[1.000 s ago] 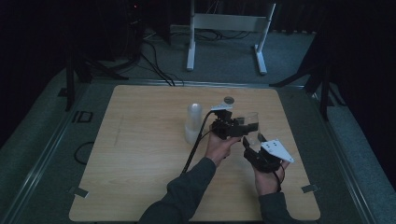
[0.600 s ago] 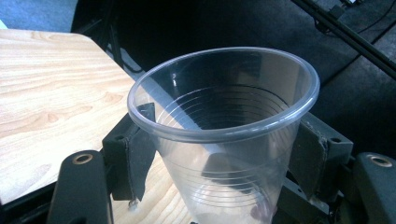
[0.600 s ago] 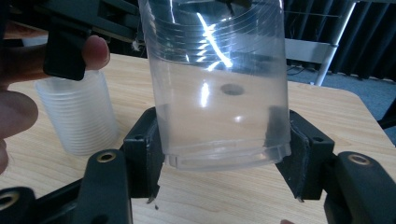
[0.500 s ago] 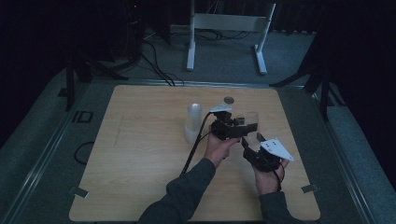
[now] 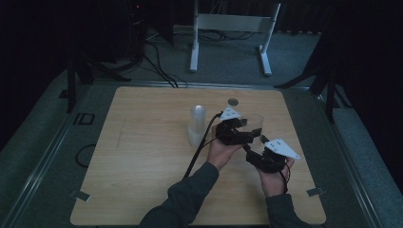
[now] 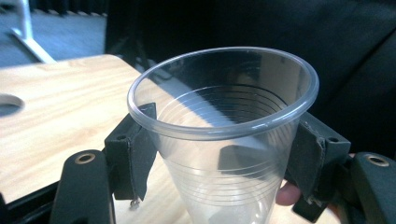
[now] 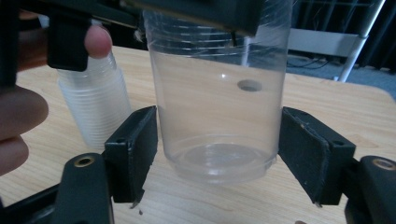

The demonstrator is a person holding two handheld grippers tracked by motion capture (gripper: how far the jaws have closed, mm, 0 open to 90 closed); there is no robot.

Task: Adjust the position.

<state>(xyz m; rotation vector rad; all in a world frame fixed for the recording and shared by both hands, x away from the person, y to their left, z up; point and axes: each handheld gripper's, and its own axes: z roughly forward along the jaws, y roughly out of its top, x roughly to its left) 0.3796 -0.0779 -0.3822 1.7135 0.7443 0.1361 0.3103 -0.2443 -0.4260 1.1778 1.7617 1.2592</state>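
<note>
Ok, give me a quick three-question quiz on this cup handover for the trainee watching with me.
1. True or false: the left gripper has its jaws clamped on the clear cup just under the rim.
2. In the right gripper view, the right gripper stands how to the cup's base? A) pressing on it B) jaws either side, gaps showing C) far off to one side
3. What stands on the table just left of the held cup in the high view?

Key
1. True; both pads touch the cup wall.
2. B; its jaws have just been opening, with the cup between them.
3. A stack of cups.
</note>
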